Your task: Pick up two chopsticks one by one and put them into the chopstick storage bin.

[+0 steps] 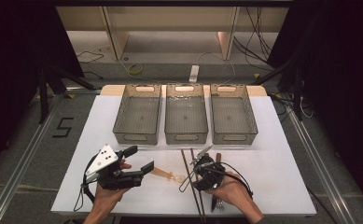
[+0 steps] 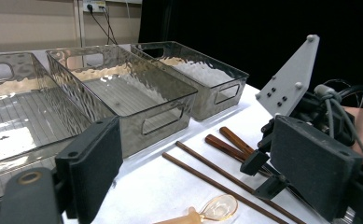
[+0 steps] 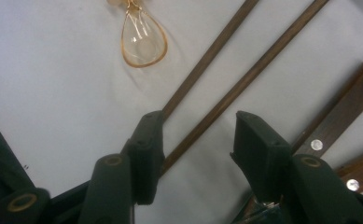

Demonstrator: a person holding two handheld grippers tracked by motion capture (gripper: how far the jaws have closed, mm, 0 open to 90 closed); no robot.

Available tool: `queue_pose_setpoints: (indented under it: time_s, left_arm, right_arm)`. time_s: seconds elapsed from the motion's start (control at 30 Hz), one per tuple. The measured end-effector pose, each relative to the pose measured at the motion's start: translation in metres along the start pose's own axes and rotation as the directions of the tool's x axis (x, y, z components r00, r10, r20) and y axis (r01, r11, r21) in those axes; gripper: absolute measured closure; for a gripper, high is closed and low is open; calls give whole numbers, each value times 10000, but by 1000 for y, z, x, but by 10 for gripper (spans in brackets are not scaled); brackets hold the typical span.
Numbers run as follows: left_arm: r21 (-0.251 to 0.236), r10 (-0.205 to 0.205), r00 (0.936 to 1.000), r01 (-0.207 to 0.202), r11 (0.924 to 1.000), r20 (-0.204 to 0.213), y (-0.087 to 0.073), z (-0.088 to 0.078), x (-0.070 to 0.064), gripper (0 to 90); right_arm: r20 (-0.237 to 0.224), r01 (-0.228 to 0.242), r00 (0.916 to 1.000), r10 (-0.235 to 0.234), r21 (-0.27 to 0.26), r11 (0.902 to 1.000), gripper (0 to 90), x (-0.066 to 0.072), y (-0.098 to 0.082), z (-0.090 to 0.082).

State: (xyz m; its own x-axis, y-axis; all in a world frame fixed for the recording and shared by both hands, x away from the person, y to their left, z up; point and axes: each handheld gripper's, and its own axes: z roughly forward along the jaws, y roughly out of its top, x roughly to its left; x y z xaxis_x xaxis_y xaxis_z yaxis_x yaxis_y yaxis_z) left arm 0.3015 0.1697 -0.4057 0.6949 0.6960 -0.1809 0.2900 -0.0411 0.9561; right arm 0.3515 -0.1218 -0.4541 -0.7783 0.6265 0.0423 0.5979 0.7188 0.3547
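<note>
While right gripper [image 3: 195,140] hangs over 2 chopsticks [image 3: 226,93] near table's [image 1: 282,140] front edge, jaws part-open, one stick between pads, nothing pinched yet. Left gripper [image 2: 207,172] waits near front-left corner, jaws wide apart, empty. Amber spoon [image 1: 170,175] lies between grippers; wooden-handled cutlery [image 3: 342,116] just beside sticks. 3 clear bins [image 1: 185,119] along back edge all empty. Judgement: sorting barely begun; first pick pending, every utensil left to bin.
</note>
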Motion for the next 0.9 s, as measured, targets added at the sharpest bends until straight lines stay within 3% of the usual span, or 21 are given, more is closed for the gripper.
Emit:
queue_pose_setpoints:
  time_s: [0.17,0.5,0.6,0.73,0.8,0.9]
  left_arm:
    - [22,46,10000,-46,10000,25,0,1,0,163]
    - [-6,-31,10000,31,10000,35,0,0,0,163]
    - [-4,-2,10000,2,10000,29,0,0,0,163]
    - [-7,-5,10000,5,10000,32,0,0,0,163]
    - [-10,-7,10000,7,10000,36,0,0,0,163]
    - [-10,-11,10000,11,10000,40,0,0,0,162]
  right_arm:
    - [277,191,9994,-200,335,9993,574,3,3,3]
    - [278,442,9985,-464,725,9964,624,5,5,8]
    - [229,552,9981,-571,760,9956,695,7,6,8]
    - [239,755,9967,-775,767,9942,718,10,8,8]
    - [-88,744,9972,-739,794,9941,783,13,11,6]
    - [-21,1055,9944,-1057,881,9905,794,15,13,6]
